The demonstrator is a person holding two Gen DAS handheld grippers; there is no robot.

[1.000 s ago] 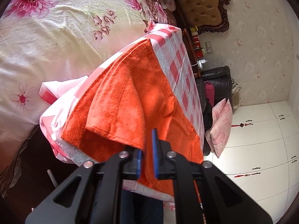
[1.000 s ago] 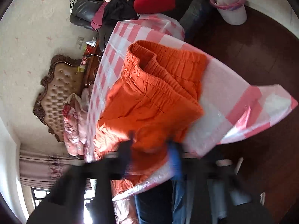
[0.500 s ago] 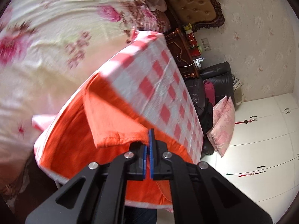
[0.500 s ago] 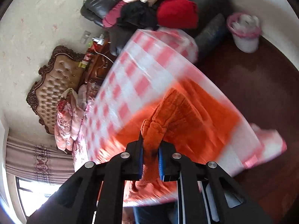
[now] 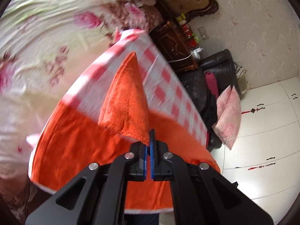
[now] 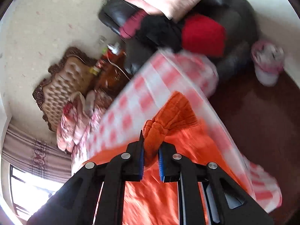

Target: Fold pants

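We have the orange pants point(image 5: 78, 150) spread over the near part of the pink-checked table point(image 5: 168, 93), with each gripper pinching one raised end so the cloth can, we judge, be carried across as a fold. The left gripper point(image 5: 149, 146) is nearly closed on a thin hem corner point(image 5: 127, 108); the right gripper point(image 6: 151, 150) stands narrowly apart, clamping the bunched elastic waistband point(image 6: 168, 116). Both views are motion-blurred, so how flat the lower layer lies is unclear.
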